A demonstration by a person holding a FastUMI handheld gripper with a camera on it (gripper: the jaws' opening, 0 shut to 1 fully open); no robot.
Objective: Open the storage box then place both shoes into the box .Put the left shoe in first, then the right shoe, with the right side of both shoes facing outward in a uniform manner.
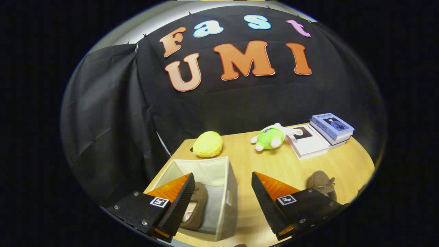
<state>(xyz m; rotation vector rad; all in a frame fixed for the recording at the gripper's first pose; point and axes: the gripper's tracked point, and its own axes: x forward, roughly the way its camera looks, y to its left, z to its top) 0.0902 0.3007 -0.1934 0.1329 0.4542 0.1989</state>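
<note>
**Fabric box open, one brown shoe inside**

Fabric, pale grey with soft upright walls, the storage box (219,192) stands open near the worktop's (274,164) left edge. One brown suede-like shoe (196,206) lies in it along the left wall, partly behind the left finger. The gripper (219,202) hangs above with its jaws wide apart, clamped on nothing; the box's right wall sits between the ribbed black fingers. The second brown shoe (321,183) rests on bare wood just beyond the right finger. Farther back lie a yellow plush (207,144), a green plush toy (271,138) and stacked books (322,133), with open wood between.
</note>
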